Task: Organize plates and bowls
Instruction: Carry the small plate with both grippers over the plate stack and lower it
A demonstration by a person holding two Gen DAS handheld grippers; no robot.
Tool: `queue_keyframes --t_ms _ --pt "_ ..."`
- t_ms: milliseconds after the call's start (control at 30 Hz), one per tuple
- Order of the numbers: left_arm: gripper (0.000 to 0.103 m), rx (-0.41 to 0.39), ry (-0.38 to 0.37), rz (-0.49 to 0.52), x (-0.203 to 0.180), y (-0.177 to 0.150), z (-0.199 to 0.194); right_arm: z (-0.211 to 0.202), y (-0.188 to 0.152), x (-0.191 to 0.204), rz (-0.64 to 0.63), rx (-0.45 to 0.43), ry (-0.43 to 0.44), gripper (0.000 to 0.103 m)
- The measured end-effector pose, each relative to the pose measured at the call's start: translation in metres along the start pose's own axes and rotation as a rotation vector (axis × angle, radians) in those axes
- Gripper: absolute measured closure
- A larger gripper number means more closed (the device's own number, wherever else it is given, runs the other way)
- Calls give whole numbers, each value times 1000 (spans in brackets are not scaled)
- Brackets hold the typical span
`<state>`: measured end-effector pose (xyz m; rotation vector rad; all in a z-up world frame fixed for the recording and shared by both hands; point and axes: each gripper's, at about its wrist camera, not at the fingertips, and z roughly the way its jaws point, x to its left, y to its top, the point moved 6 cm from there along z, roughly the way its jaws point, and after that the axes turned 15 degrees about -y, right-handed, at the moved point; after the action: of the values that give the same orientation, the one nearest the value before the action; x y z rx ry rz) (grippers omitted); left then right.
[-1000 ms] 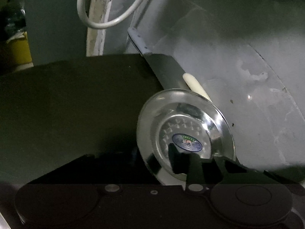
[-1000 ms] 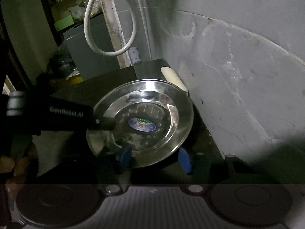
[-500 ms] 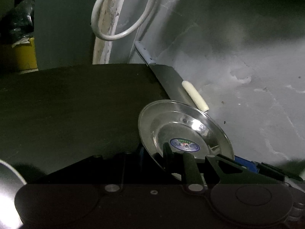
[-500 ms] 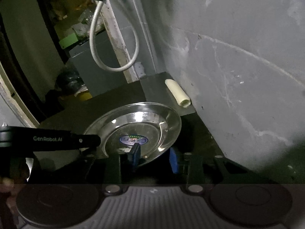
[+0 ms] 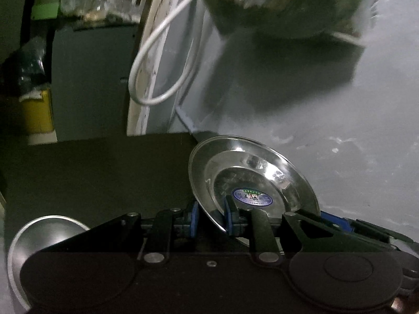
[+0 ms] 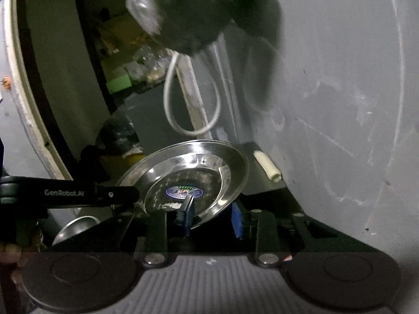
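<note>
A shiny steel plate [image 5: 251, 180] with a round blue sticker in its middle is held tilted above the dark table [image 5: 91, 178]. My left gripper [image 5: 211, 217] is shut on its near left rim, one blue pad on each face. In the right wrist view the same steel plate [image 6: 188, 172] has its near rim between the blue pads of my right gripper [image 6: 212, 216], which is shut on it. The left gripper's black finger [image 6: 115, 195] reaches onto the plate's left rim there. A second steel dish [image 5: 39, 233] lies low at the left.
A grey wall [image 5: 340, 130] runs close along the right. A white cable loop [image 5: 157, 78] hangs behind the table, and a cream tube [image 6: 267, 164] lies at the wall. A dark blurred bundle [image 6: 204, 13] hangs overhead. A yellow container [image 5: 36, 115] stands far left.
Both grippers have risen with the plate, which has left the table. The right jaws have narrowed onto its rim. The overhead bundle and the second dish have come into view.
</note>
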<state>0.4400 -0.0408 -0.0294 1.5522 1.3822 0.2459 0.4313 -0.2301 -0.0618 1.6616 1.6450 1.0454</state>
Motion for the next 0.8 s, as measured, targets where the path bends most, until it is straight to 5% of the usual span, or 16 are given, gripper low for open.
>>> queue_keyframes --t_ms 400,800 --pt "81 -97 -7 -10 -16 -27 -95 -89 -9 41 -64 -78 40 69" --pt "81 -122 7 -84 -14 -82 -151 -133 -40 70 -148 -46 77 69"
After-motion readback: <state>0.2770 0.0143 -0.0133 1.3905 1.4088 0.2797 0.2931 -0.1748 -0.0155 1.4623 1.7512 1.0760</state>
